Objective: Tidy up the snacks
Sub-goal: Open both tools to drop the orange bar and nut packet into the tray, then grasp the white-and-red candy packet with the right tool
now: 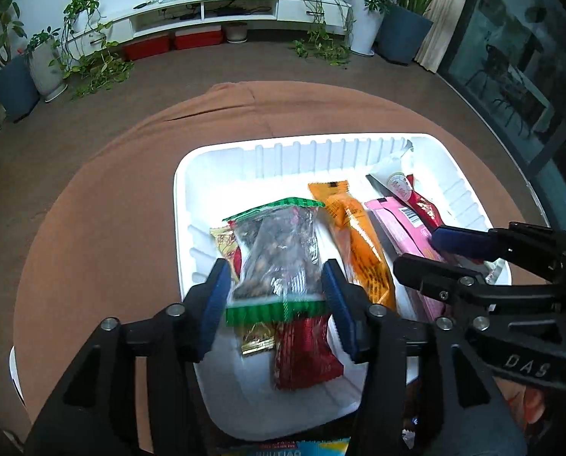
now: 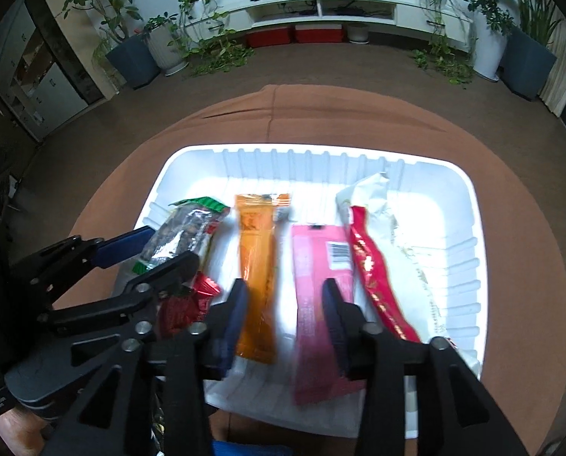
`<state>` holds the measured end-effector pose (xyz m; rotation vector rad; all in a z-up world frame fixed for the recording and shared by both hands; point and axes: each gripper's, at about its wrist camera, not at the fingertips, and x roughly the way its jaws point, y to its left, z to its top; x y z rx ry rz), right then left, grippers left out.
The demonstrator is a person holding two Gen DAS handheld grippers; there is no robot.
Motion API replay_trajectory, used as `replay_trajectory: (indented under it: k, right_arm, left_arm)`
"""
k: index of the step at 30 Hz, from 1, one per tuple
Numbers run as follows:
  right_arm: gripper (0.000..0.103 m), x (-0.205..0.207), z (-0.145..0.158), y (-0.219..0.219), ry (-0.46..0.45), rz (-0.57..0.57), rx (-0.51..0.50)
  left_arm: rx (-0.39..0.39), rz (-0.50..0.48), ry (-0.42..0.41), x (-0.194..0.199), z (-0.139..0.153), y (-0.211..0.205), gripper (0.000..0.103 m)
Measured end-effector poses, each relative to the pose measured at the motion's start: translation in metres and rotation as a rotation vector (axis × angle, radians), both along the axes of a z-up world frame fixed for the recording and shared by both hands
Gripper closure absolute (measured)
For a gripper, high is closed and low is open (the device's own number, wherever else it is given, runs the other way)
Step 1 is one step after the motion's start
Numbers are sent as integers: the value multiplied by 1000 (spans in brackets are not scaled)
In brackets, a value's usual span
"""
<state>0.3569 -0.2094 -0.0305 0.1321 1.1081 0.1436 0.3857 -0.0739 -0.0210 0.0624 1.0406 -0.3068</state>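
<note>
Inside the white tray on the brown-covered worktop, lying side by side with long axes running away from the cameras. At far left, a clear nut packet with green ends, resting across a gold wrapper and a red wrapper. Straddled by the left hand-held gripper, blue pads apart on either side of its near end, not pressing; packet looks released, though contact at the pads hard to rule out. Next rightward, an orange packet, then a pink packet with a barcode, a red strip, and a crumpled white packet at the far right. Right hand-held gripper poised over the gap between orange and pink, jaws apart, gripping nothing. Nearer hand for orange or pink: the right, judging by position; a grasp across the short width seems fitting. Readable writing: "DAS" on the right tool's body in the left view; packet print too blurred to read.
</note>
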Motion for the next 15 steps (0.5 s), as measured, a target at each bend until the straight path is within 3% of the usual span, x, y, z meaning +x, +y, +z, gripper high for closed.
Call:
replay_trajectory:
  k: [7,11,15]
  right_arm:
    - [38,-16,22,-10,-58,-29,40]
    - [31,-34,43,-15,-125,-33,65]
    - [29,-55,59,-21,-179,-46,90]
  left_arm:
    - [-9,-5,-33,-22,14,4,26]
    - [-29,-2,-75,-42,33,10,18]
    - [-48,1,-114,-65,53,18,16]
